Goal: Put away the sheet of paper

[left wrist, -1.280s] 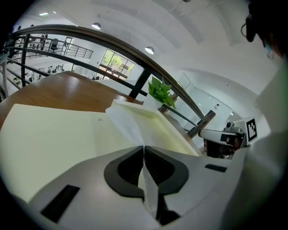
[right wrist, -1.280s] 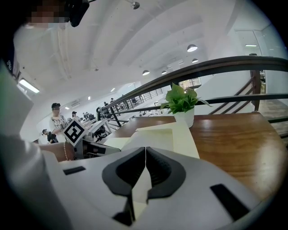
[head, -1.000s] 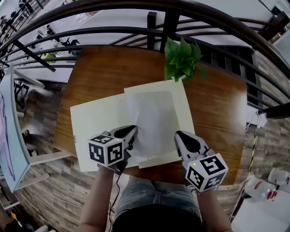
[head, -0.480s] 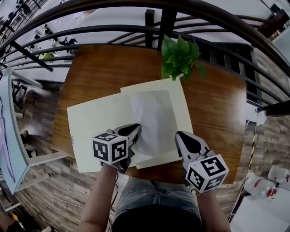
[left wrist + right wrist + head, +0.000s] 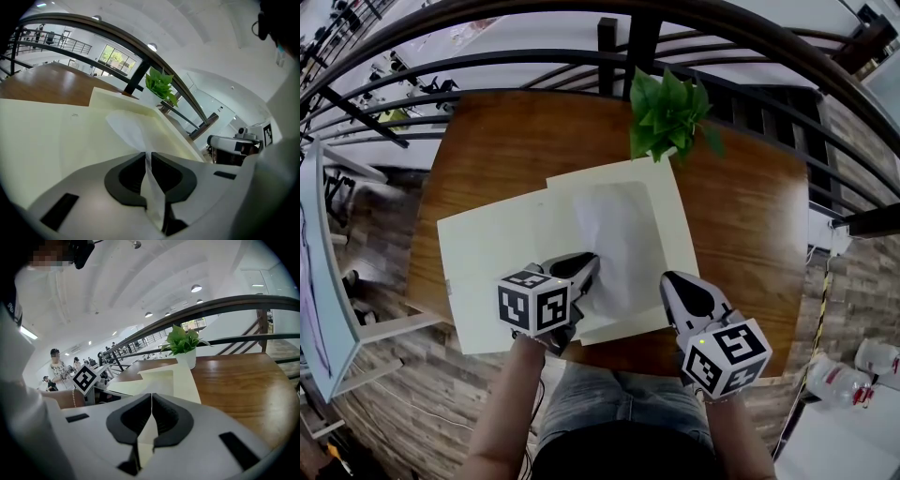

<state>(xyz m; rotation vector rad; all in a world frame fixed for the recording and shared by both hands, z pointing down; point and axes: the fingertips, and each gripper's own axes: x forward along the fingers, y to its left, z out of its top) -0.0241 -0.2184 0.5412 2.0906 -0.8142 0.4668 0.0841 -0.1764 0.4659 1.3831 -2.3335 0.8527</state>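
A white sheet of paper [image 5: 619, 244] lies on the right half of an open cream folder [image 5: 487, 272] on the wooden table [image 5: 750, 216]. My left gripper [image 5: 586, 267] is shut on the sheet's near left corner, and the paper [image 5: 129, 131] rises and curls between the pads [image 5: 147, 157]. My right gripper [image 5: 675, 286] is shut on the near edge of the folder's right flap. A thin cream edge runs between the closed jaws [image 5: 151, 399], with the flap [image 5: 180, 378] stretching ahead.
A potted green plant [image 5: 670, 112] stands at the table's far edge, just beyond the folder. A dark metal railing [image 5: 581, 66] curves behind the table. Bare wood lies to the right of the folder. People stand in the distance in the right gripper view.
My left gripper has moved right and a little forward with the sheet's corner, so the sheet's left side has lifted and drawn in. The right gripper has stayed put.
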